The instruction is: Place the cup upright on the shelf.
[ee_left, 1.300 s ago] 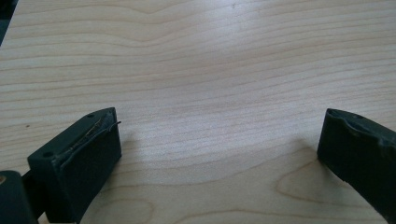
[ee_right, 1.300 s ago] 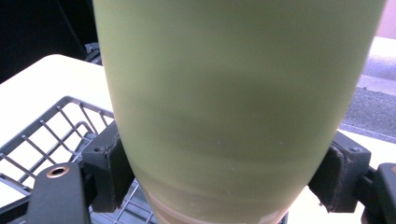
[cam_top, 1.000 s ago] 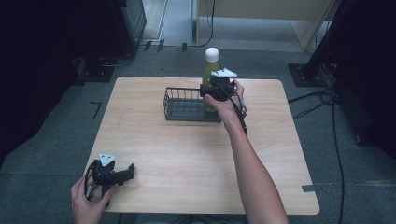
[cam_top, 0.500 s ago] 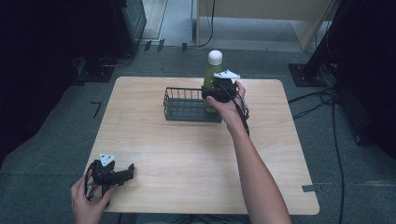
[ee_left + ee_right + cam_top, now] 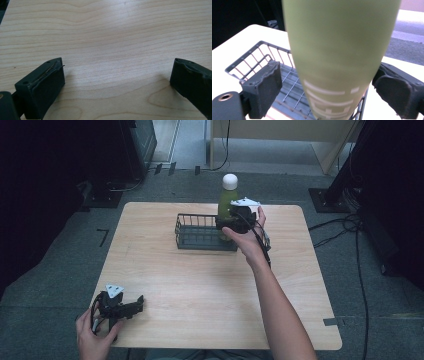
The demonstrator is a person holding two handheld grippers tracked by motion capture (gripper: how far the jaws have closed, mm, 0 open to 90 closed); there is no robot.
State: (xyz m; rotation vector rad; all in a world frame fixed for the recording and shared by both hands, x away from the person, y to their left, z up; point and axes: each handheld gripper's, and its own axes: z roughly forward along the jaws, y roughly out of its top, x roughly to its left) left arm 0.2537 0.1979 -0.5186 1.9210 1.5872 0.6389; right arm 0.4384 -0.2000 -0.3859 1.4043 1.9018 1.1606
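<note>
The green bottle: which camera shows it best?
The high view: the bottle shows upright, white cap and all, at the basket's right end. The right gripper view shows its blurred green body between the claw's jaws. The left gripper view looks at bare table.

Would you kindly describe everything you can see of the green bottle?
The green bottle is tall and slim with a matte olive-green body and a rounded white cap; pale lettering runs across its lower part in the right gripper view. It stands upright at the right end of the dark wire basket, near the table's far edge. The right gripper brackets its body, and its fingers look slightly clear of the sides. Whether its base rests on the basket floor is hidden.
</note>
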